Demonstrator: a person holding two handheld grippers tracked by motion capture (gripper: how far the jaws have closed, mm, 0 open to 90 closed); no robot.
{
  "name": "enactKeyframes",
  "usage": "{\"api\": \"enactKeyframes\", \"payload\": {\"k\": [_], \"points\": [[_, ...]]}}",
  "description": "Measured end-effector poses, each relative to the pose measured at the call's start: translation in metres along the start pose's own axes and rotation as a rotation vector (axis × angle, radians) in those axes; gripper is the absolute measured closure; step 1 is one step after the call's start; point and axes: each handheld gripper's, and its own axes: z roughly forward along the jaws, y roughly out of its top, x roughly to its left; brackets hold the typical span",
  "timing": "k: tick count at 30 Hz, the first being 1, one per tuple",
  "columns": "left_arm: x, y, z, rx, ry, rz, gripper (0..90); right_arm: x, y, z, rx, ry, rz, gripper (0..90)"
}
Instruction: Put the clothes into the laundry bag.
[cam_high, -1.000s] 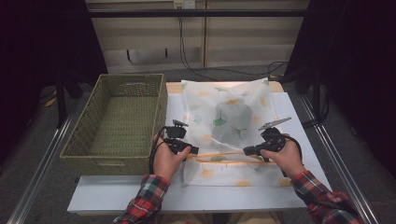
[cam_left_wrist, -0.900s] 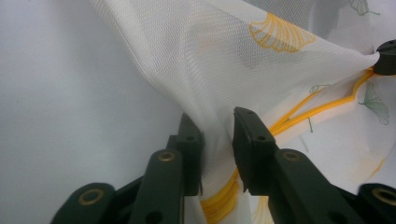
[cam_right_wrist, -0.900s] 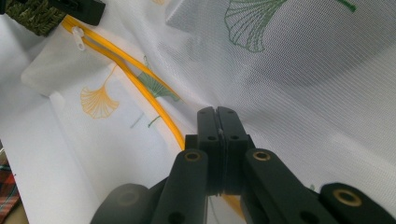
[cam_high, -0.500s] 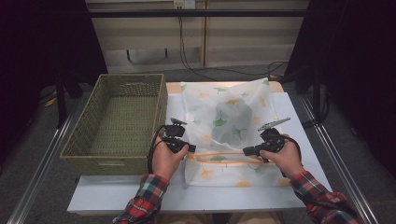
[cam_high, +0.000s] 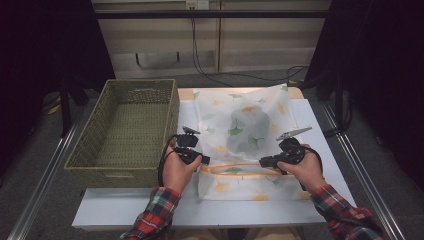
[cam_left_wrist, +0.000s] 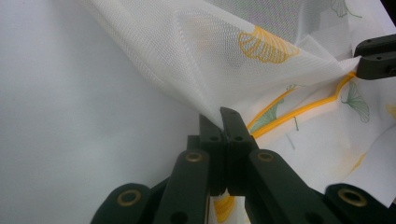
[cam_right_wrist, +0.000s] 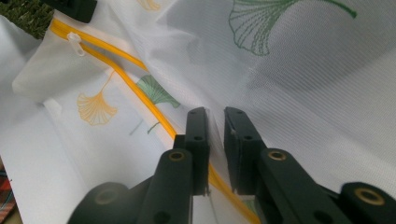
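White bench (cam_high: 150, 210): lower centre of the high view, carrying everything.

Green woven rectangular basket (cam_high: 120, 172): left half of the high view, just beside the bag. Probably where the bag goes next; inside shadowed, contents not readable.

White mesh bag with ginkgo-leaf print (cam_high: 235, 110): flat on the bench, centre of the high view, near edge toward the person. Grey-green bundle (cam_high: 250, 132) seen through the mesh; kind of item not identifiable.

Yellow zipper (cam_high: 235, 163): along the near part of the bag, between the two tools. Likely stretched from both ends to keep the mouth straight for zipping. Open or zipped along its length: unclear. White zipper pull (cam_right_wrist: 74, 38): upper left of the right gripper view.

Left tool (cam_left_wrist: 223, 122): clenched on a fold of mesh near the zipper's end, fabric lifted in a tent, presumably as the anchor.

Right tool (cam_right_wrist: 215, 116): jaws just been opening, a gap between them now, bag edge with zipper lying in the gap, not pinched. Probably a regrip. Fingertips too small to read in the high view.
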Motion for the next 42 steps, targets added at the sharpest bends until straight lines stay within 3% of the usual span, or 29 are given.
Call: {"api": "enactKeyframes", "payload": {"k": [9,19,28,39,42], "points": [[0.001,0.000,-0.002,0.011,0.004,0.006,88.6,0.010,0.006,-0.001,-0.028,-0.002,-0.006,54.7],[0.000,-0.001,-0.002,0.020,0.014,0.016,87.1,0.021,0.010,0.006,-0.042,0.009,-0.055,29.4],[0.001,-0.002,-0.001,0.018,0.019,0.004,86.2,0.026,0.015,0.009,-0.031,0.009,-0.079,20.8],[0.002,-0.002,-0.003,0.022,0.016,0.004,86.6,0.037,0.018,0.014,-0.040,0.035,-0.098,19.8],[0.000,-0.003,-0.002,0.017,0.018,-0.012,86.8,0.040,0.018,0.016,-0.038,0.041,-0.105,19.9]]}}
